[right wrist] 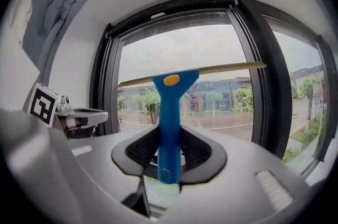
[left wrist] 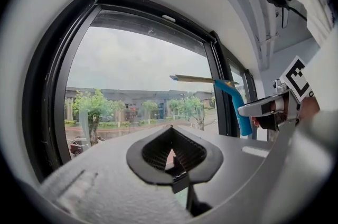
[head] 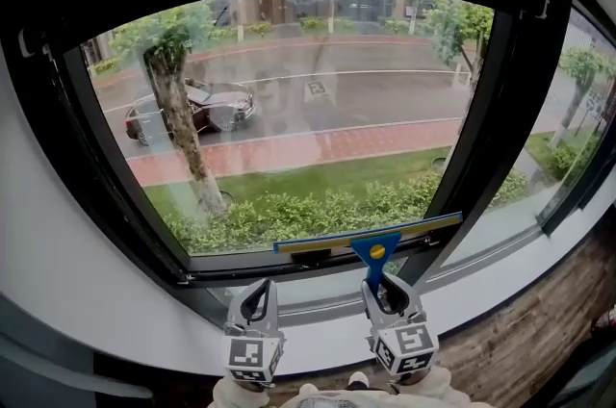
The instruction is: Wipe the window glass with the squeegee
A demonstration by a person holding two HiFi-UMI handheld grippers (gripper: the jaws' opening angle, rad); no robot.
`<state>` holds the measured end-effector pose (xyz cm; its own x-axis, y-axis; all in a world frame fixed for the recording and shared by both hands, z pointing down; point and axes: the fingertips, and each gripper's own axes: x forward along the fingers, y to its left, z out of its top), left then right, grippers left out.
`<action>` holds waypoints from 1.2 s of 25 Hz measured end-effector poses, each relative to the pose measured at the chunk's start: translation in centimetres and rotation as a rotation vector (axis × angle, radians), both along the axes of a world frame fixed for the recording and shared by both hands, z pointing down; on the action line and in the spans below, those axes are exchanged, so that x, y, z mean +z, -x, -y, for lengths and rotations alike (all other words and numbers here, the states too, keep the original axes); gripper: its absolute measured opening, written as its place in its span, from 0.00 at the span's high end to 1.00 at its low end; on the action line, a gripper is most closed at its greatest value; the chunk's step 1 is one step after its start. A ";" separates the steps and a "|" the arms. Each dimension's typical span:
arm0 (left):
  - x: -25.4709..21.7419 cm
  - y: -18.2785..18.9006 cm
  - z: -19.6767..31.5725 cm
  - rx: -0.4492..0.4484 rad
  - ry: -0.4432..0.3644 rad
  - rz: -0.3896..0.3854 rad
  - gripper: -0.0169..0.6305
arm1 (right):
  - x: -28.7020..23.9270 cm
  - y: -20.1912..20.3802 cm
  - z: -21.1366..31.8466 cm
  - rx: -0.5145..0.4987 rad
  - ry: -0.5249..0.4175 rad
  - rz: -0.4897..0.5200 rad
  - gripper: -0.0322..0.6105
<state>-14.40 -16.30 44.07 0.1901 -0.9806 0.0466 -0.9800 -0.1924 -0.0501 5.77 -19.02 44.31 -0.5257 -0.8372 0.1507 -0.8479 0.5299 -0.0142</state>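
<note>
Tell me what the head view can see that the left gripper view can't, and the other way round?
Only the head view shows the hedge right below the window, the wooden floor and the left gripper from above, with its marker cube. Only the left gripper view shows the grey sky, the buildings across the road and that gripper shut on nothing. Both show the window glass, the dark car and the blue squeegee held by the right gripper.

Open glass (head: 289,108) left of black mullion (head: 486,127)
</note>
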 end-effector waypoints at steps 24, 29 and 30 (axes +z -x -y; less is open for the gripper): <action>-6.9 -5.6 9.8 0.029 -0.046 0.040 0.97 | -16.5 -4.2 14.8 -0.048 -0.224 0.088 0.74; -8.7 -5.8 10.9 0.035 -0.055 0.051 0.97 | -21.2 -4.5 17.2 -0.061 -0.261 0.120 0.74; -9.1 -5.9 11.1 0.035 -0.060 0.051 0.97 | -22.0 -4.6 17.6 -0.066 -0.262 0.128 0.74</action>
